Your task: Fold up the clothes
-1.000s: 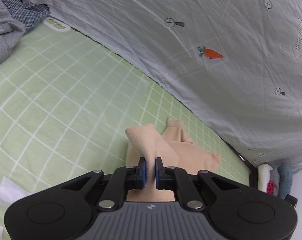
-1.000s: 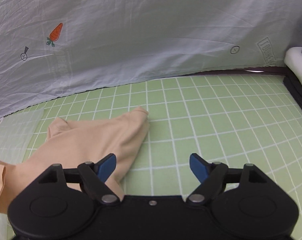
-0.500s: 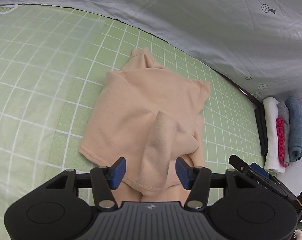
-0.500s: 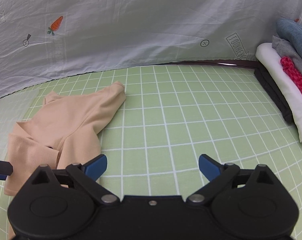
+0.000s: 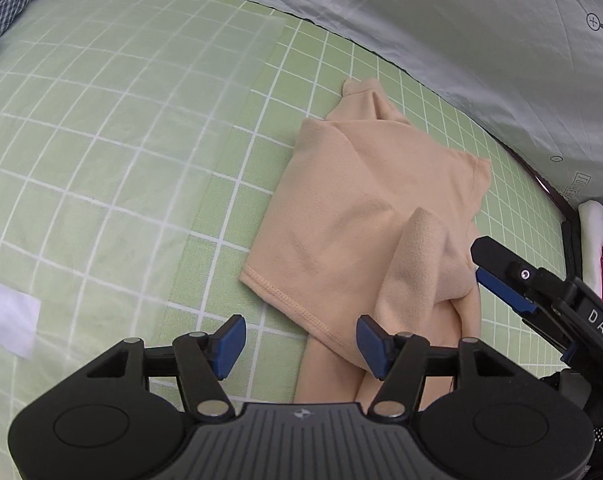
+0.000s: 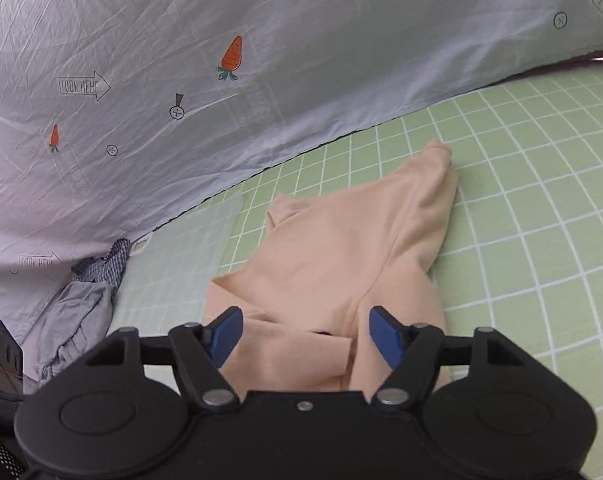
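Shirt (image 5: 341, 208), soft and peach, lies partly folded on the green checked sheet (image 5: 101, 140). My left gripper (image 5: 301, 346) hangs over its near hem, jaws wide apart, holding nothing. My right gripper (image 6: 303, 334) hangs over its middle, jaws wide apart too.

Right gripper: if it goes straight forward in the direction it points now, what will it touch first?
Most likely the peach garment, which lies directly ahead between the open fingers of the right gripper. Its height above the cloth is unclear.
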The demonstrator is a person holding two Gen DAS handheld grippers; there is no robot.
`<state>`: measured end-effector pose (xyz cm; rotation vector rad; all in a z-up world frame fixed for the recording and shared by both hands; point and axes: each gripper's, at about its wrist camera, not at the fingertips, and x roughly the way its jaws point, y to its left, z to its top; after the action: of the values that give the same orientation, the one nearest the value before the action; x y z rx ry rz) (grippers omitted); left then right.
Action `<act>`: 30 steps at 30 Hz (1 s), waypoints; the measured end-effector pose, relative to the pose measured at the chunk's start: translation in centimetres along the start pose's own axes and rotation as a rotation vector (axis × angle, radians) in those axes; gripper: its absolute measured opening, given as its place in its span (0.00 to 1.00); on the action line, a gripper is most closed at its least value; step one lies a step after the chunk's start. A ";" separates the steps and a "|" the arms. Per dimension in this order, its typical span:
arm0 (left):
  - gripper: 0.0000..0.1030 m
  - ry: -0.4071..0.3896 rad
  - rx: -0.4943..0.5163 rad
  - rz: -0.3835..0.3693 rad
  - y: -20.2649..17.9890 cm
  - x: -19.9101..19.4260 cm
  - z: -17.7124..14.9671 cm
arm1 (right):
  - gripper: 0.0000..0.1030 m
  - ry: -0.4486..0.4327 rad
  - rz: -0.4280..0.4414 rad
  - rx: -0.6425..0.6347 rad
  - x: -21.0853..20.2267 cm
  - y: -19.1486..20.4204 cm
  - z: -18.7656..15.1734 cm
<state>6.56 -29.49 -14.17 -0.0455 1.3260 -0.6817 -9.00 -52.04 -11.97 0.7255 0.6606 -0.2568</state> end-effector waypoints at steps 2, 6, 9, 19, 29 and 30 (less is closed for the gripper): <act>0.60 0.008 0.000 0.004 0.1 0.2 0.0 | 0.49 0.020 0.019 0.024 0.4 -0.2 -0.4; 0.60 0.022 0.003 0.010 0.1 0.6 0.0 | 0.49 0.060 0.057 0.073 1.3 -0.6 -1.1; 0.60 0.026 0.007 0.011 0.0 0.6 0.0 | 0.49 0.086 0.062 0.091 2.0 -0.8 -1.4; 0.60 -0.002 0.018 0.012 -0.2 -0.7 -0.6 | 0.10 0.090 0.133 0.115 0.5 -0.7 -2.1; 0.60 -0.080 0.044 -0.008 -0.7 -5.0 -3.8 | 0.09 0.024 0.141 0.141 -5.6 0.8 -5.1; 0.60 -0.087 0.051 -0.010 -0.7 -5.4 -4.3 | 0.09 0.017 0.138 0.142 -6.3 0.9 -5.6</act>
<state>1.98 -25.99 -10.32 -0.0400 1.2248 -0.7141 -16.03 -47.61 -10.61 0.9070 0.6099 -0.1716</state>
